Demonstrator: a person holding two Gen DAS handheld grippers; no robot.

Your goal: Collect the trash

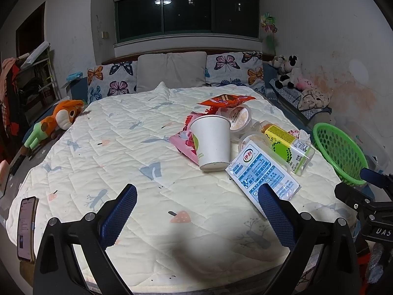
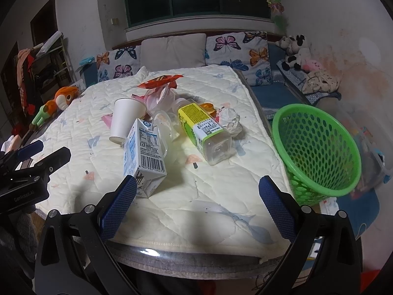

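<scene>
A heap of trash lies on the quilted bed [image 1: 122, 147] [image 2: 208, 209]: an upturned white paper cup [image 1: 212, 142] [image 2: 125, 120], a blue-and-white milk carton [image 1: 264, 172] [image 2: 145, 154], a clear bottle with a yellow-green label [image 1: 287, 145] [image 2: 203, 130], clear plastic tubs [image 1: 237, 118] [image 2: 159, 98], a red wrapper [image 1: 226, 99] [image 2: 161, 81], a pink wrapper [image 1: 185, 142] and a crumpled tissue [image 2: 229, 120]. A green mesh basket [image 1: 340, 152] [image 2: 316, 147] stands at the bed's right edge. My left gripper [image 1: 197, 191] and right gripper [image 2: 197, 184] are both open, short of the pile, holding nothing.
Butterfly and grey pillows [image 1: 172, 71] line the headboard. An orange plush toy [image 1: 61, 118] lies at the bed's left side, and more plush toys [image 1: 289, 71] sit at the far right. A phone [image 1: 25, 228] stands at the near left edge.
</scene>
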